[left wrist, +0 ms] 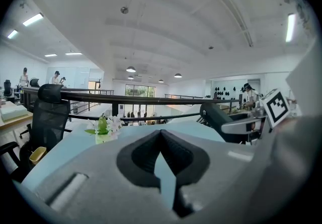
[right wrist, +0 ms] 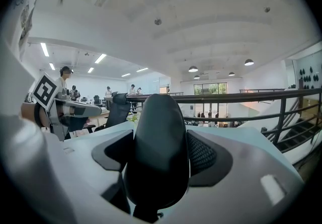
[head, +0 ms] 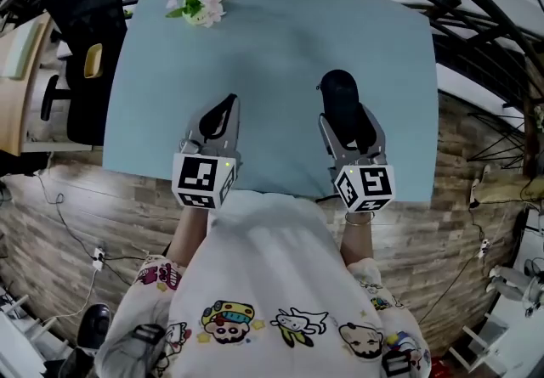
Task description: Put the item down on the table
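Right gripper [head: 347, 126] grips a black item [head: 337, 89], held just above the table [head: 280, 45] near its front edge, not yet set down; left gripper [head: 221, 113] is closed, empty

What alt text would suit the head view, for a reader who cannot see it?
Seen from above, the right gripper holds a black rounded object over a light blue table, while the left gripper beside it is shut and empty. Flowers stand near the table's far edge.
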The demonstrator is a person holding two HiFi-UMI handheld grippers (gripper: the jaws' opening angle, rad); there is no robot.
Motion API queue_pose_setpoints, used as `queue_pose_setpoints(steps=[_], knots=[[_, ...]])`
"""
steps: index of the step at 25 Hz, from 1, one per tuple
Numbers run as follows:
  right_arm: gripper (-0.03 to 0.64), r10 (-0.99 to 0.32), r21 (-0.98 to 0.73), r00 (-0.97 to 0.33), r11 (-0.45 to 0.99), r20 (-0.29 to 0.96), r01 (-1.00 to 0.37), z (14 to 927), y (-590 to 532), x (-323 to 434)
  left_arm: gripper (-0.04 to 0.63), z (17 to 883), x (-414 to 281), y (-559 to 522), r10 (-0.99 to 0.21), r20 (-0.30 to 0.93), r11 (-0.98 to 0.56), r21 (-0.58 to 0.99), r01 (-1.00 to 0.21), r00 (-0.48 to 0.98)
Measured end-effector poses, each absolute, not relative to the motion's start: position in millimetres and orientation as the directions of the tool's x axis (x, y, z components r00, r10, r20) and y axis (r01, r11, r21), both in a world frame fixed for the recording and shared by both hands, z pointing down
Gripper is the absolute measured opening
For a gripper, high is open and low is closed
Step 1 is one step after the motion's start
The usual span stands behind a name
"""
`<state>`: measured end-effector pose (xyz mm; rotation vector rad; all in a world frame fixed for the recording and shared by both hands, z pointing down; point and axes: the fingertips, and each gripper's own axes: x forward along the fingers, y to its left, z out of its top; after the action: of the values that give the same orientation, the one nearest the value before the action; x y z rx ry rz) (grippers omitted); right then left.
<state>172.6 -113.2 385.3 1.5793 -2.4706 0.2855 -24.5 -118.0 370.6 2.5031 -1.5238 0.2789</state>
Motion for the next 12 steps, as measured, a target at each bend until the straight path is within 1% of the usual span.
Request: queue_pose_setpoints(steps=[7, 12], knots=[[0.337, -0.864, -0.085, -0.424, 0.418, 0.272, -0.905, 388, -132, 175, -0.002, 372, -27, -130, -0.852, 0.292, -0.437, 0.06, -0.898, 0.434], [0.337, -0.859, -0.075, -0.42, 0.417, 0.294, -0.906, 388, -141, 168, -0.002, 373, -28, -140, -0.836, 0.308, -0.455, 0.072, -0.887, 0.454]])
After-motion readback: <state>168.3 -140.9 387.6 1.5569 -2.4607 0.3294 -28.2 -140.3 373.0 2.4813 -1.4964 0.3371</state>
